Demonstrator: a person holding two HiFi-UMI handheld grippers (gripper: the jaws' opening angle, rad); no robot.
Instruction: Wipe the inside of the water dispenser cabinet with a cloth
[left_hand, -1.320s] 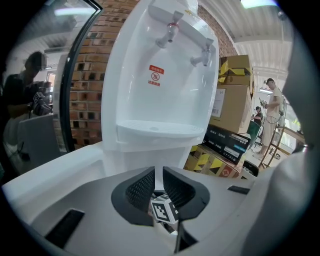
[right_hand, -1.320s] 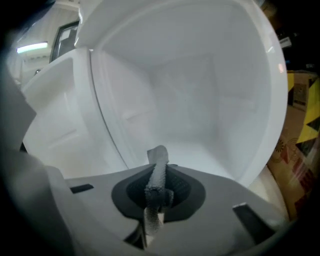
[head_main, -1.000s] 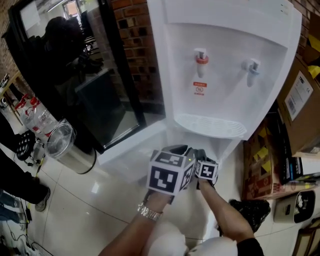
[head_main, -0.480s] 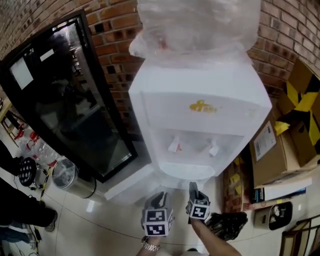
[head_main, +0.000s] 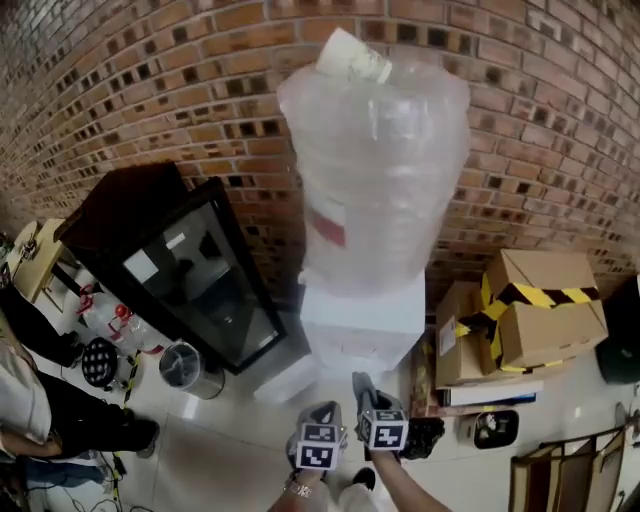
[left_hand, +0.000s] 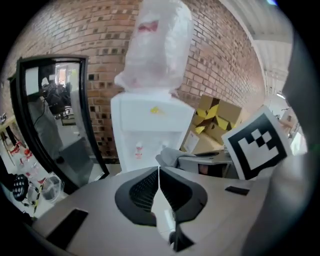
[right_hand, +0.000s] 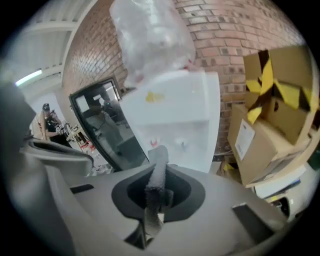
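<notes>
Cloth (right_hand: 155, 175), a grey strip, sits clamped in the right gripper (head_main: 383, 428); the left gripper (left_hand: 159, 175) is pinched together on nothing. Both hang well apart from the water dispenser (head_main: 360, 320). Best to crouch to its low cabinet, then press the cloth flat against the walls.

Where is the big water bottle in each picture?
Head view: water bottle, top middle, on the white dispenser.
Left gripper view: top middle.
Right gripper view: top, left of middle.
Shared landmark: taped cardboard boxes, right of the dispenser in every view.
</notes>
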